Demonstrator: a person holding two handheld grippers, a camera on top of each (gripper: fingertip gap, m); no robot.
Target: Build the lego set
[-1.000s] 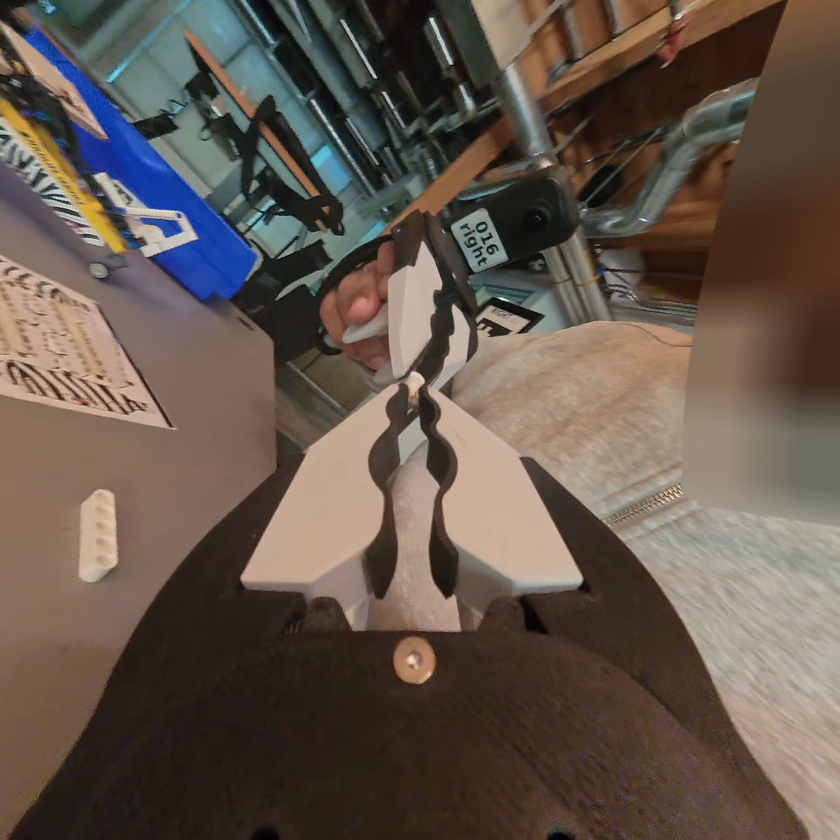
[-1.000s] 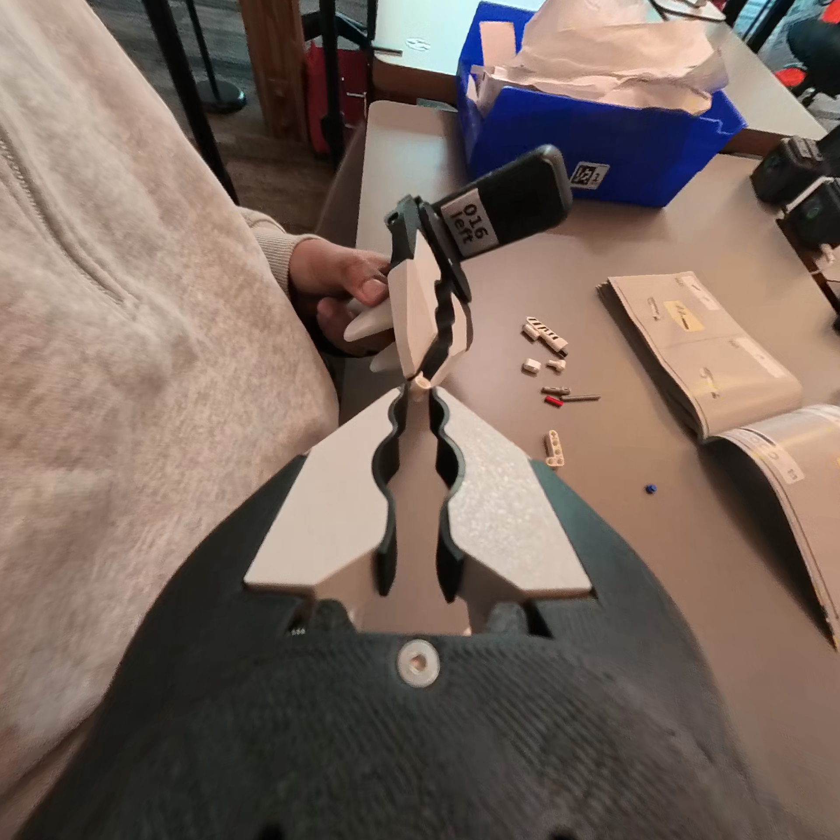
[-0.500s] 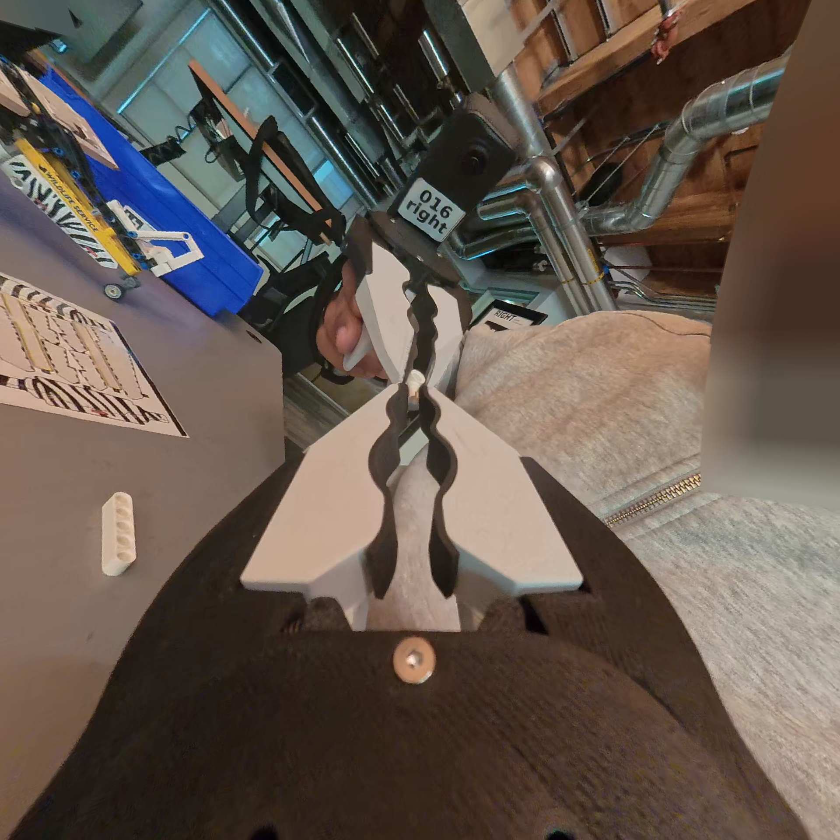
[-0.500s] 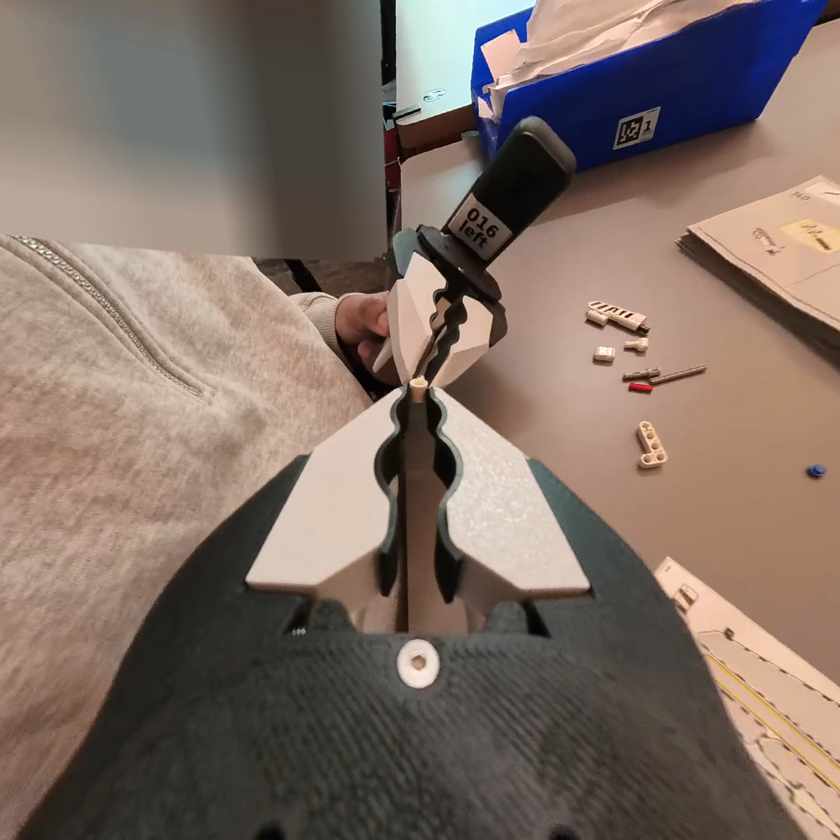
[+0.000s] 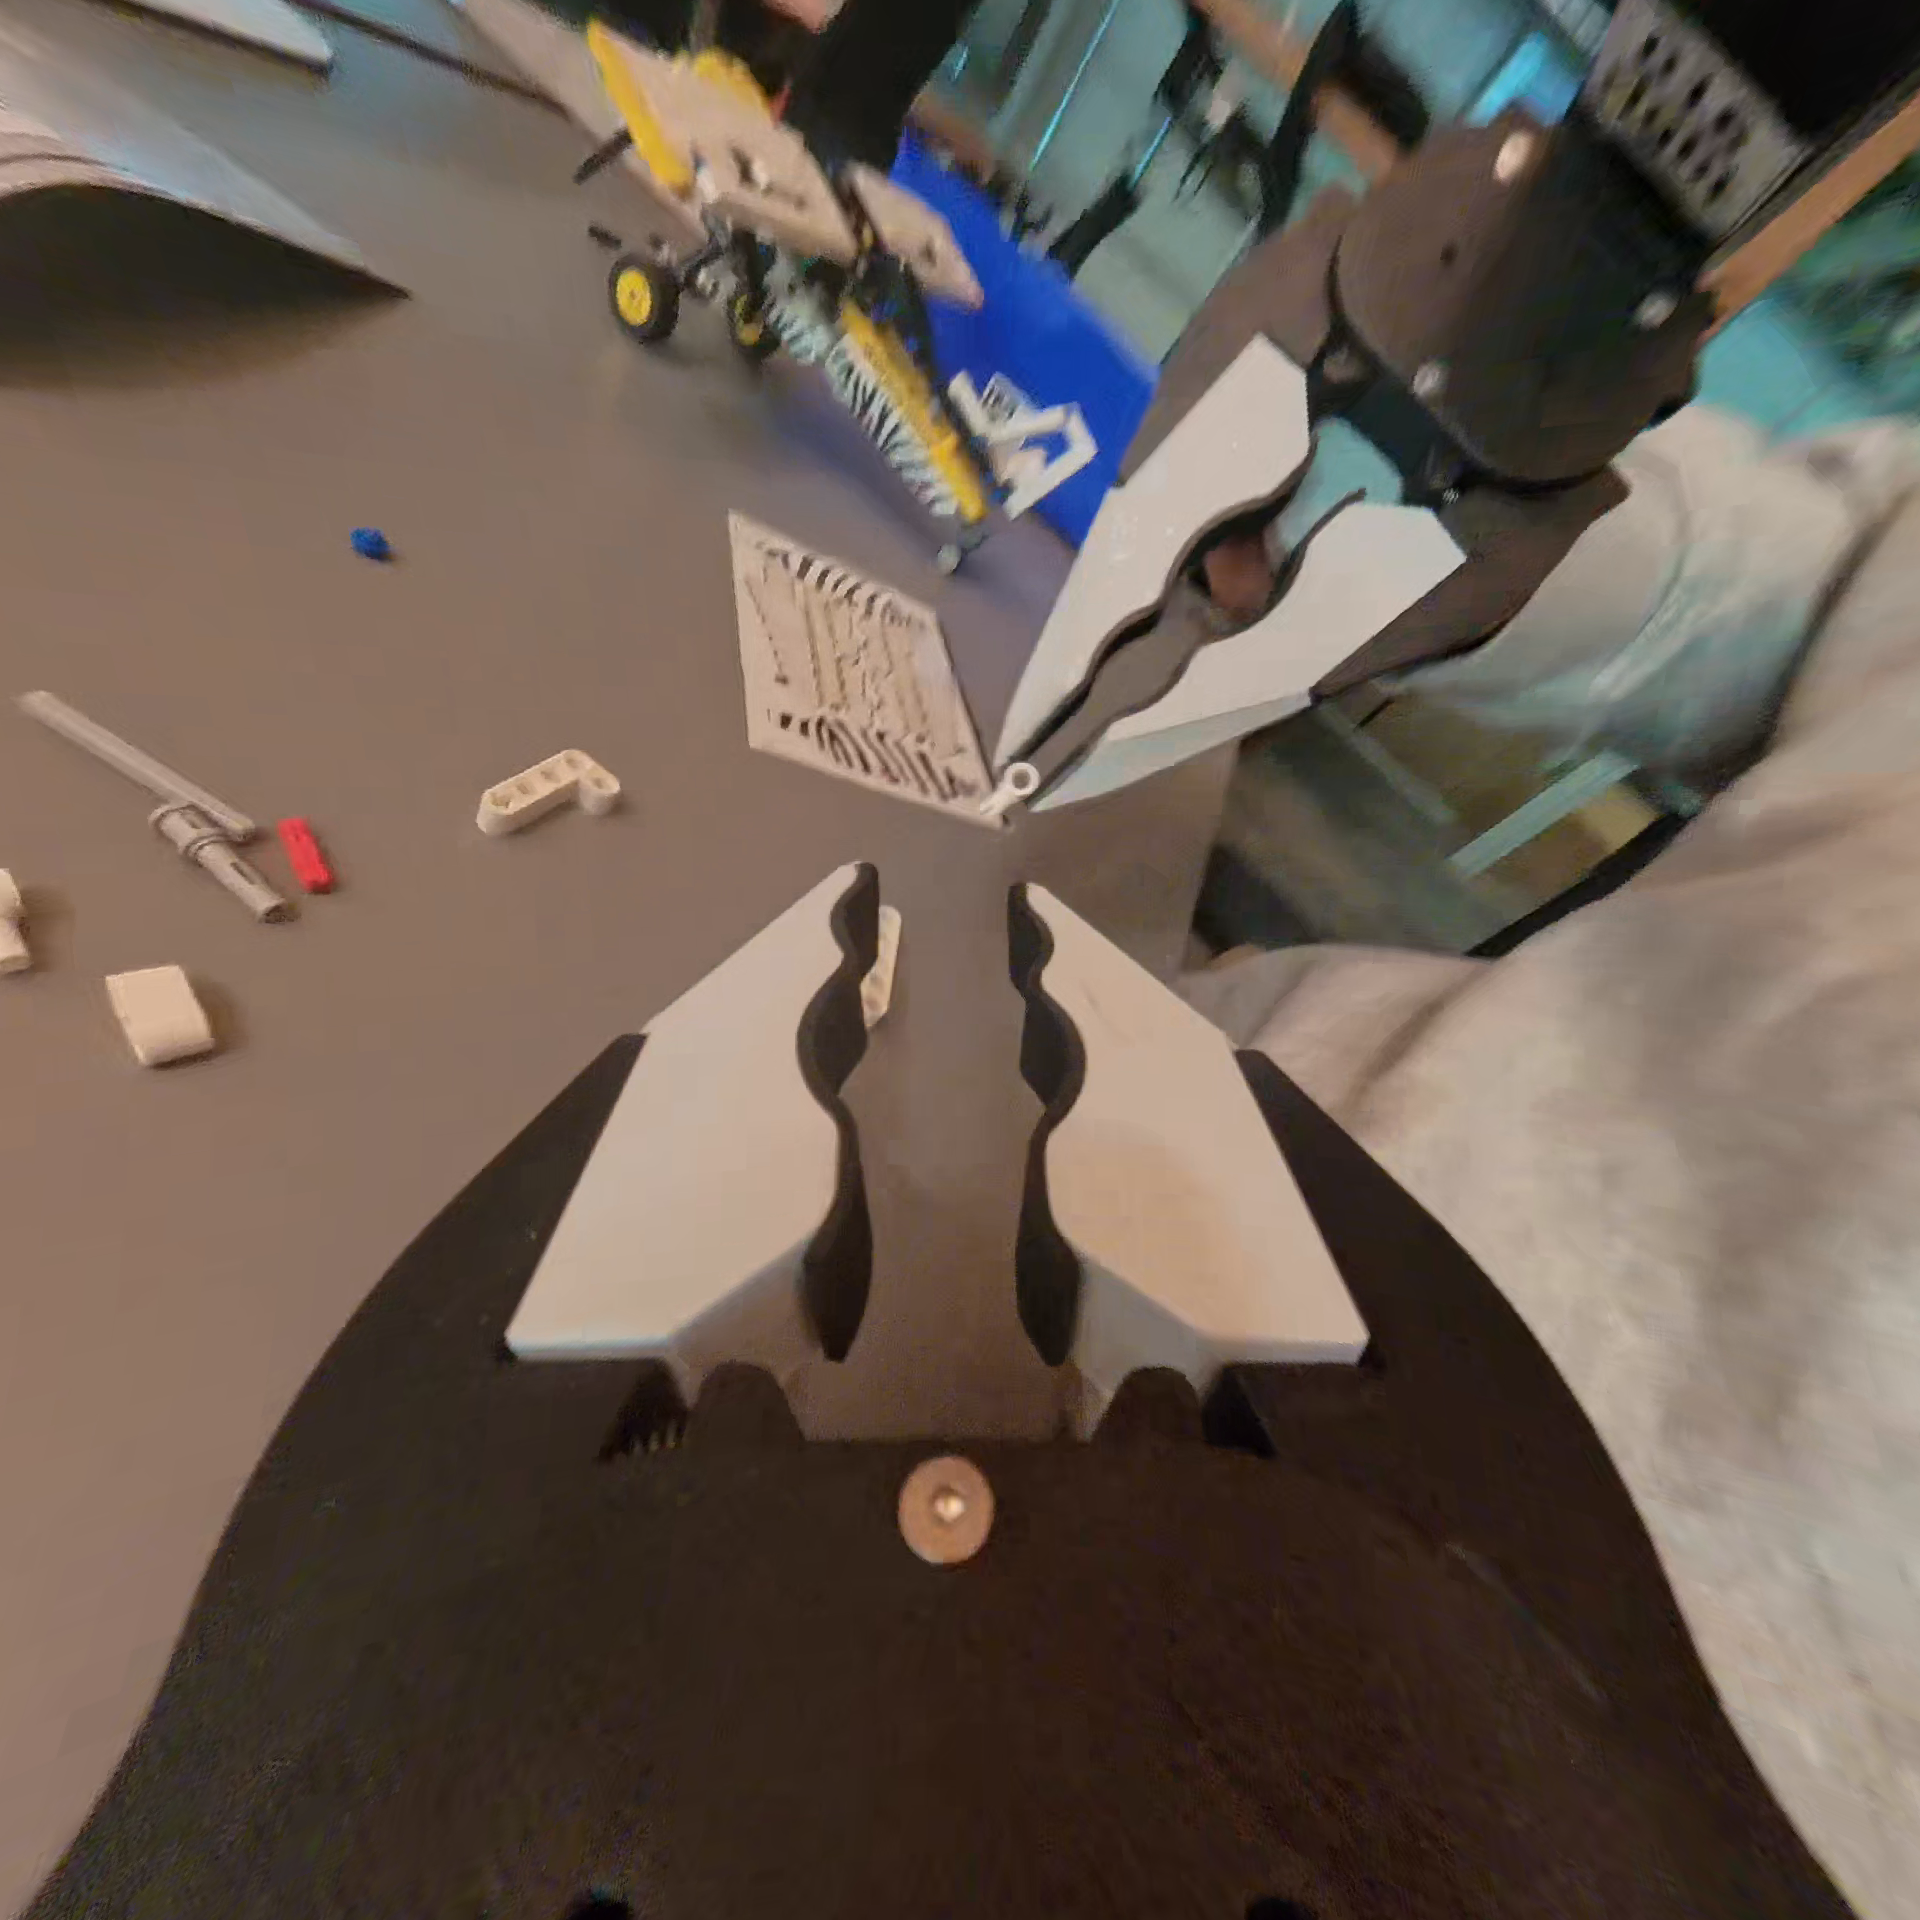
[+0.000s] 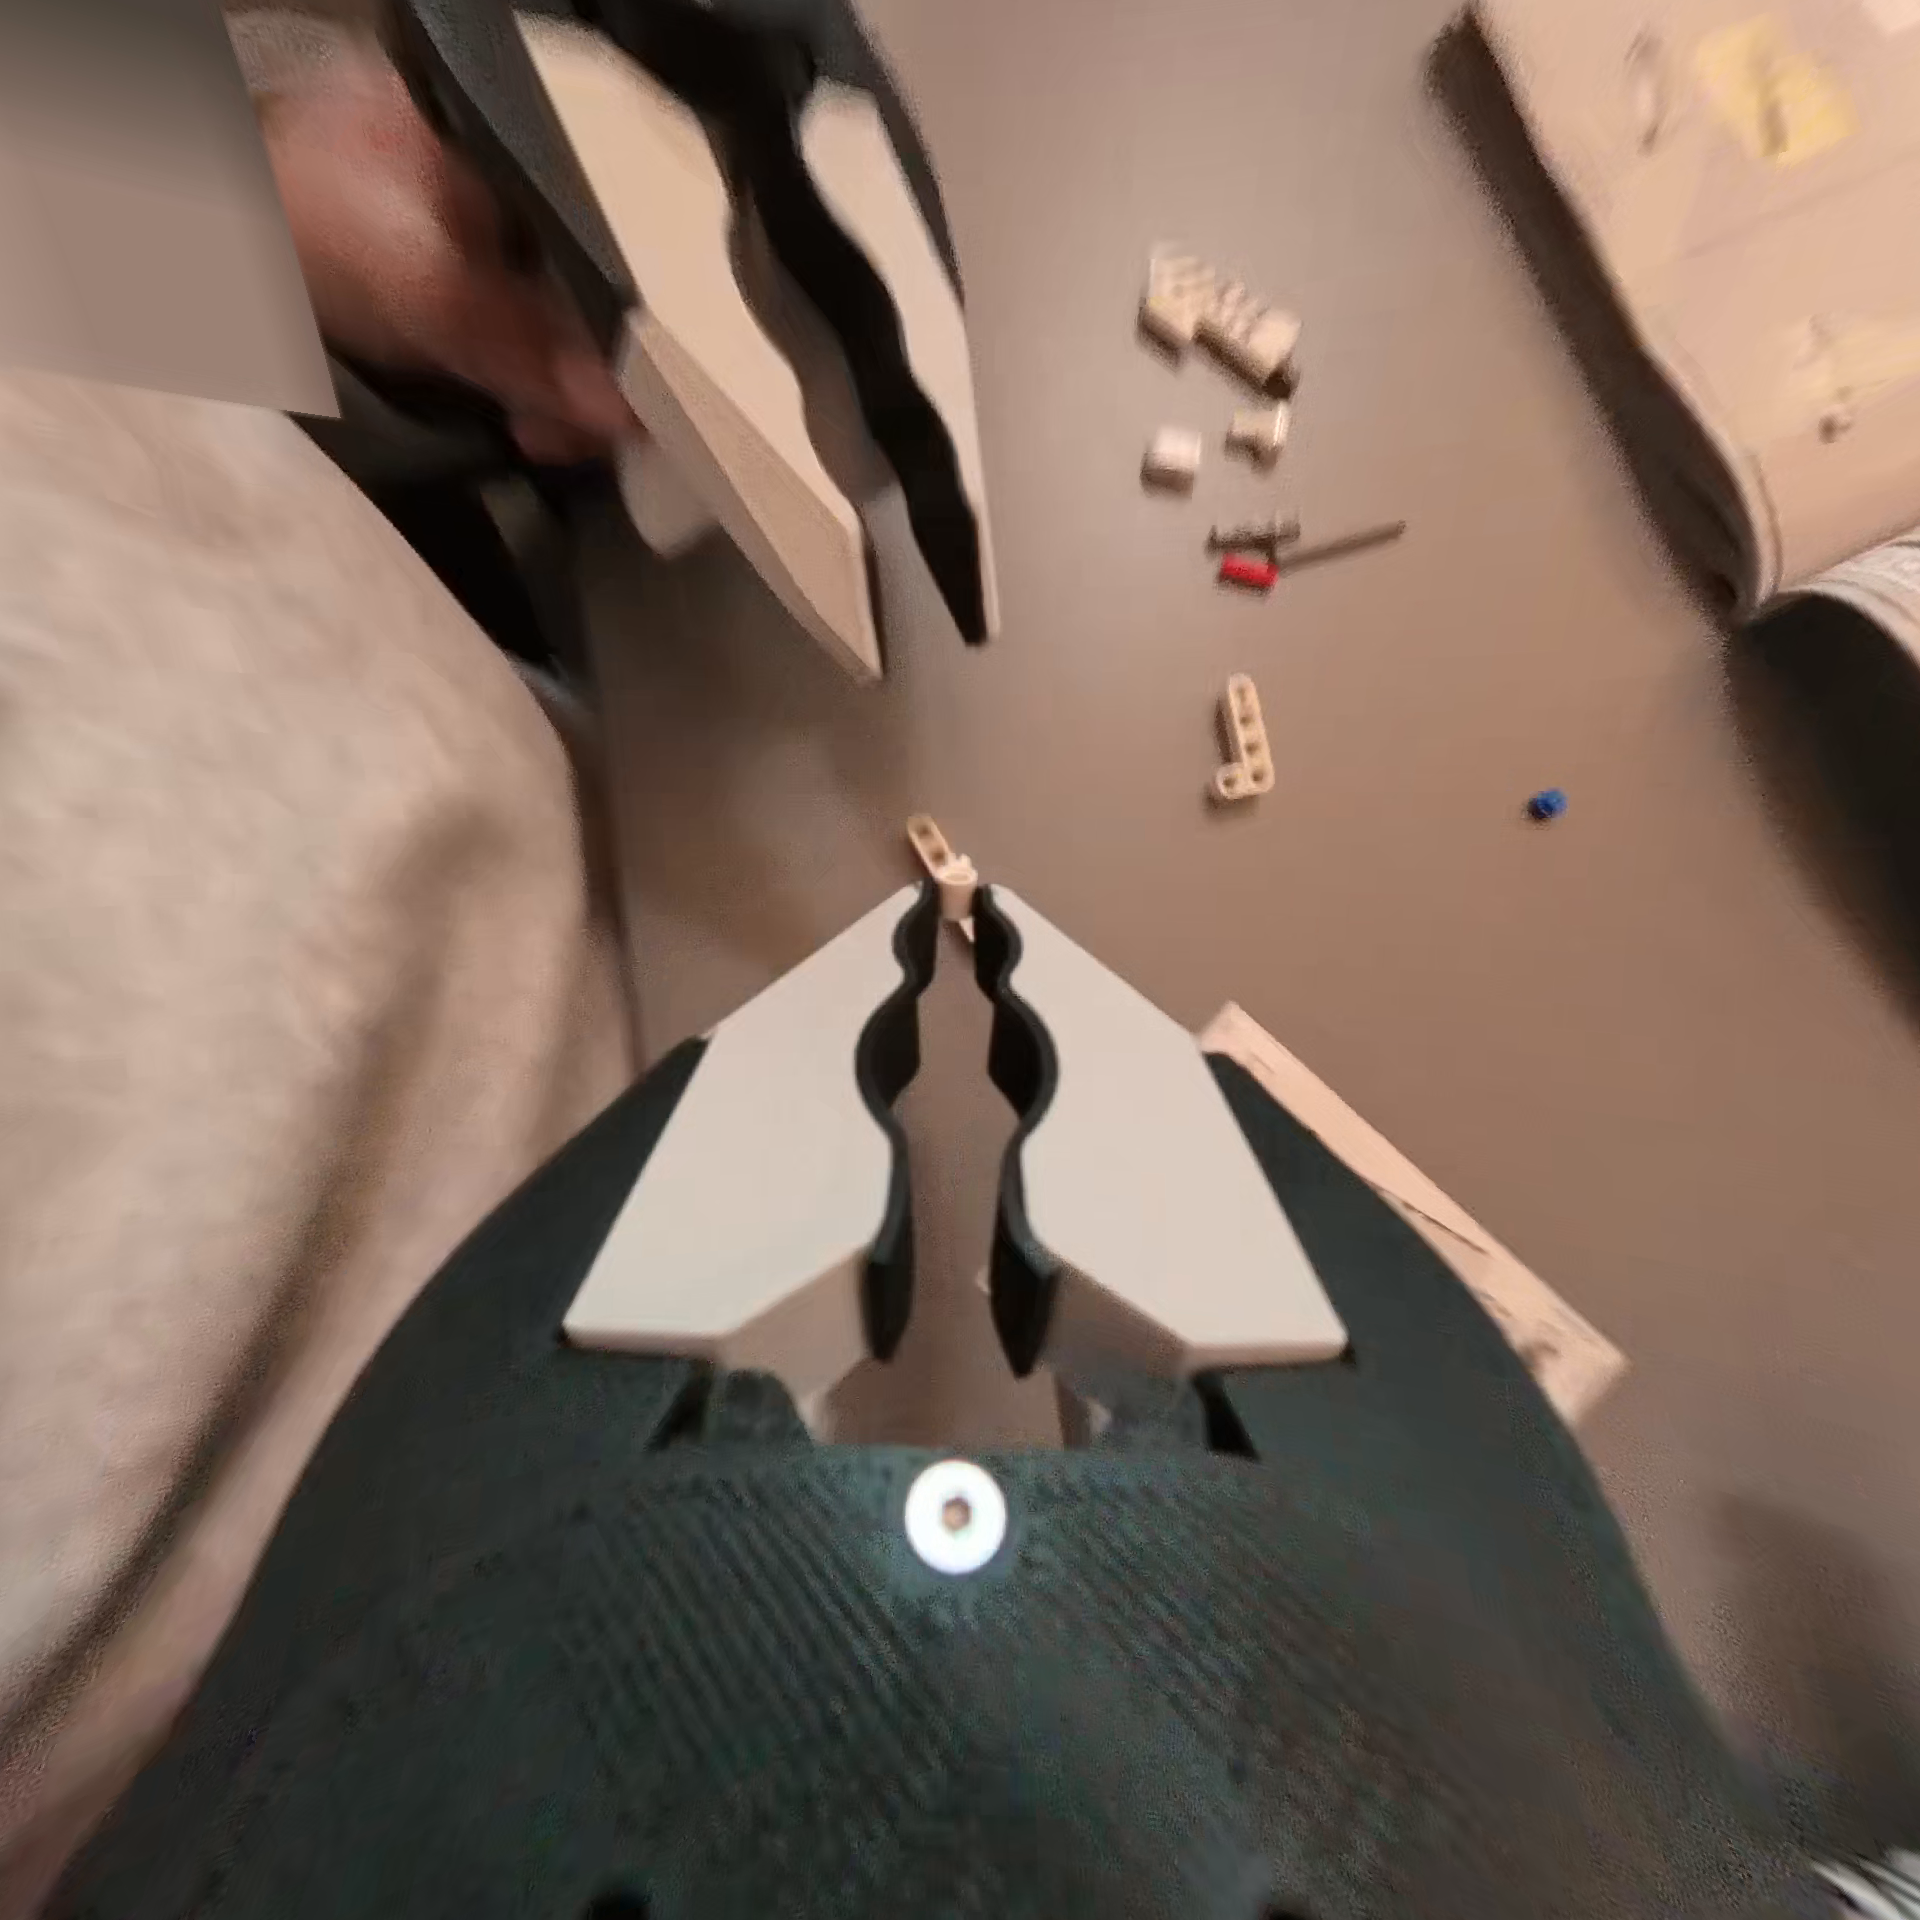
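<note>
My right gripper [image 6: 956,906] is shut on a small white connector piece [image 6: 956,886], which also shows at its tips in the left wrist view [image 5: 1013,787]. My left gripper [image 5: 940,894] is open and empty, its tips a short way from that piece; it shows blurred in the right wrist view [image 6: 925,629]. A short white beam [image 5: 883,966] lies on the grey table [image 5: 520,582] under the left finger, partly hidden. It also shows just beyond the right tips [image 6: 928,840].
Loose parts lie to the left: an L-shaped white beam [image 5: 549,792], a grey axle [image 5: 135,764], a red pin [image 5: 307,854], a white tile [image 5: 158,1013], a blue stud [image 5: 369,541]. A yellow wheeled model [image 5: 790,239], sticker sheet [image 5: 852,665] and booklet [image 6: 1714,208] lie farther off. The gap from one gripper's tips to the other's is roughly 4 centimeters.
The left gripper has opened and let go of the small piece that both grippers held tip to tip. Both grippers have swung down over the table; the right one keeps the piece.
</note>
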